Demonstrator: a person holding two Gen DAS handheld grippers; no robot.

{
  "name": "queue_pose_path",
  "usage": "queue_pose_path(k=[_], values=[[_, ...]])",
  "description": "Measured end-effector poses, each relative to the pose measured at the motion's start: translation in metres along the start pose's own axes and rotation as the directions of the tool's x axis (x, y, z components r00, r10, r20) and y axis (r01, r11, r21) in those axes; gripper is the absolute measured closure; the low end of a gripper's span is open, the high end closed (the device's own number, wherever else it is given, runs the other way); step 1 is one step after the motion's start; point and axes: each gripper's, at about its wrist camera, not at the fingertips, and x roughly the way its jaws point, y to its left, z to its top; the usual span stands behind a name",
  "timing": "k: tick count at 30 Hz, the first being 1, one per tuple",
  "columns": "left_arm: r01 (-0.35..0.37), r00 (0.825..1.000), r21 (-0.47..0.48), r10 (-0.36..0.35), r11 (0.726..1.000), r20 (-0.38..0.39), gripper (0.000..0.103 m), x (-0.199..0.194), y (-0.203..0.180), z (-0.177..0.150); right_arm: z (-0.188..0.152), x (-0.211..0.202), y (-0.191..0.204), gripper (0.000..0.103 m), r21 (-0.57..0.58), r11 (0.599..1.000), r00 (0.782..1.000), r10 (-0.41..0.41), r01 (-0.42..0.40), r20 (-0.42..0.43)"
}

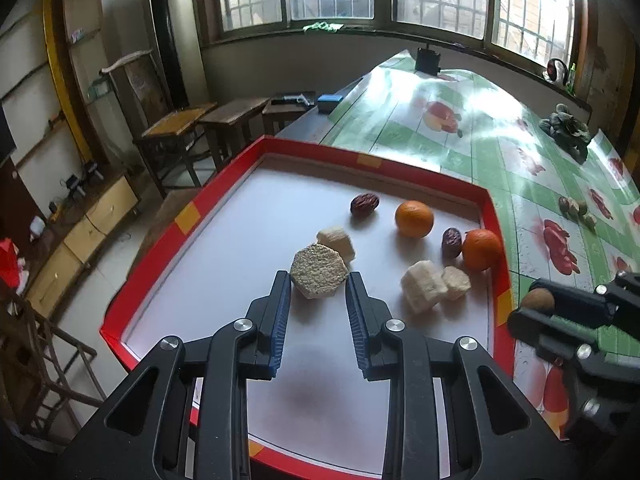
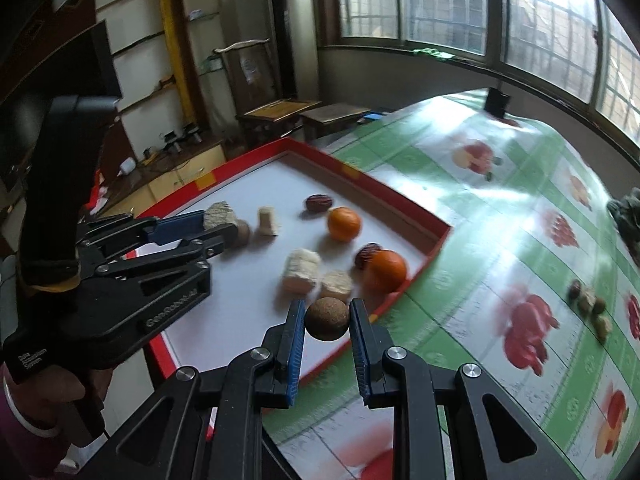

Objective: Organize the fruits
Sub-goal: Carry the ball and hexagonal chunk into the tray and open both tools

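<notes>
Nearby, oranges (image 1: 414,219), dates (image 1: 364,203) crowd red tray (image 1: 192,216) beyond left tool (image 1: 319,280).

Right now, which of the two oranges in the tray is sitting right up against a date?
The orange nearest the tray's right rim; a dark date touches its left side. The other orange stands alone, apart from the farther date.

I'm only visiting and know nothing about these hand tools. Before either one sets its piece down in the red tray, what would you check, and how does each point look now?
1. Left gripper fingers clamp the hexagonal cake: ok.
2. Right gripper fingers clamp the brown ball: ok.
3. Bare white floor free in the red tray: ok.
4. The grippers are apart: ok.
5. Two oranges resting still: cannot tell.
</notes>
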Motion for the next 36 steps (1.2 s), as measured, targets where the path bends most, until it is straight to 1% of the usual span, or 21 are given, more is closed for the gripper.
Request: queue_pose_path(k=[5, 10, 20, 24, 26, 29, 34, 36], values=[[0.008, 1.000, -0.015, -0.008, 1.000, -0.014, 0.076, 0.008, 0.004, -0.002, 0.001, 0.017, 0.015, 0.082, -0.039, 0.999, 0.999, 0.024, -0.026, -0.036], [0.007, 1.000, -0.025, -0.007, 1.000, -0.015, 0.076, 0.011, 0.007, -0.001, 0.000, 0.033, 0.019, 0.082, -0.053, 0.998, 0.997, 0.034, -0.037, -0.070], [-0.001, 1.000, -0.024, 0.000, 1.000, -0.013, 0.076, 0.013, 0.009, 0.000, 0.002, 0.045, 0.018, 0.082, -0.054, 0.998, 0.995, 0.038, -0.043, -0.090], [0.014, 1.000, -0.046, -0.015, 0.999, -0.021, 0.076, 0.015, 0.011, 0.001, 0.001, 0.053, 0.021, 0.082, -0.061, 0.997, 0.993, 0.048, -0.055, -0.108], [0.022, 0.999, -0.042, -0.023, 0.999, -0.026, 0.075, 0.016, 0.011, 0.002, 0.000, 0.057, 0.021, 0.082, -0.064, 0.996, 0.993, 0.050, -0.057, -0.106], [0.020, 0.999, -0.050, -0.022, 0.999, -0.037, 0.075, 0.018, 0.011, 0.002, -0.002, 0.062, 0.018, 0.076, -0.056, 0.997, 0.993, 0.053, -0.059, -0.105], [0.000, 0.999, -0.048, -0.002, 0.999, -0.039, 0.075, 0.017, 0.009, 0.005, -0.003, 0.050, 0.015, 0.069, -0.037, 0.996, 0.994, 0.078, -0.081, -0.079], [0.001, 1.000, -0.045, -0.003, 0.999, -0.028, 0.060, 0.013, 0.006, 0.006, -0.003, 0.042, 0.011, 0.068, -0.022, 0.997, 0.995, 0.076, -0.078, -0.062]])
